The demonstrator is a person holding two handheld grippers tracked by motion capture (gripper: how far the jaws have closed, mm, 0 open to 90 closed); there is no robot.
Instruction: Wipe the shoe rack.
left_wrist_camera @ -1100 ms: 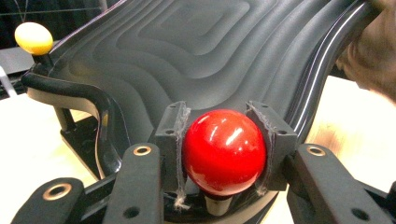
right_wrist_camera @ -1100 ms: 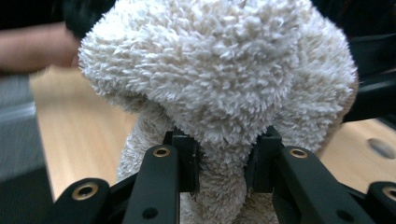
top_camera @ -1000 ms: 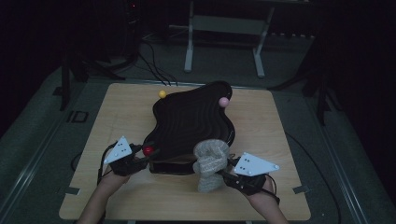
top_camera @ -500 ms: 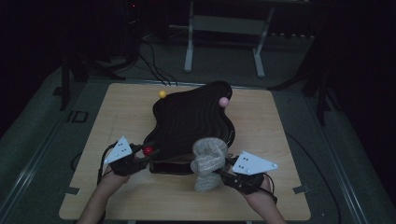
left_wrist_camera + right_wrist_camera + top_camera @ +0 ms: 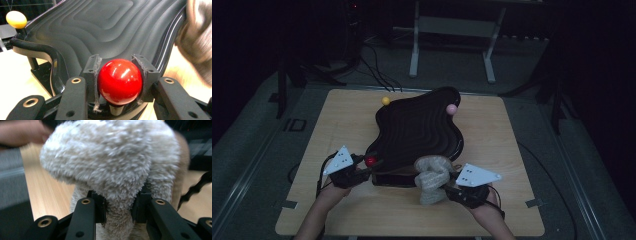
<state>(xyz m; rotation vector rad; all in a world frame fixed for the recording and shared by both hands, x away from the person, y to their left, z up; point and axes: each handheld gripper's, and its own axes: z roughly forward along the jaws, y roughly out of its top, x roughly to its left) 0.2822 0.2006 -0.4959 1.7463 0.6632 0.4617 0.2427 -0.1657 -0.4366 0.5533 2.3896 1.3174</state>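
Note:
A dark wavy board [image 5: 419, 132] with stepped contours stands on a base in the middle of the wooden table [image 5: 337, 125]. Ball-topped pegs stick out at its edges: yellow [image 5: 385, 100] [image 5: 16, 19], pink [image 5: 451, 108] and red [image 5: 371, 161]. My left gripper [image 5: 362, 170] [image 5: 120, 82] is shut on the red ball [image 5: 120, 81] at the board's near left corner. My right gripper [image 5: 447, 187] [image 5: 119, 207] is shut on a fluffy beige plush toy [image 5: 432, 177] [image 5: 112, 165], held at the board's near right corner. The plush hides the board's edge there.
The table's front edge is close to both hands. Beyond the table a metal stand [image 5: 452, 45] and cables [image 5: 377, 75] lie on the dark floor. A bare strip of table runs along the near side and on both sides of the board.
The right gripper has sunk slightly with the plush toy. The left gripper and the red ball have stayed put.

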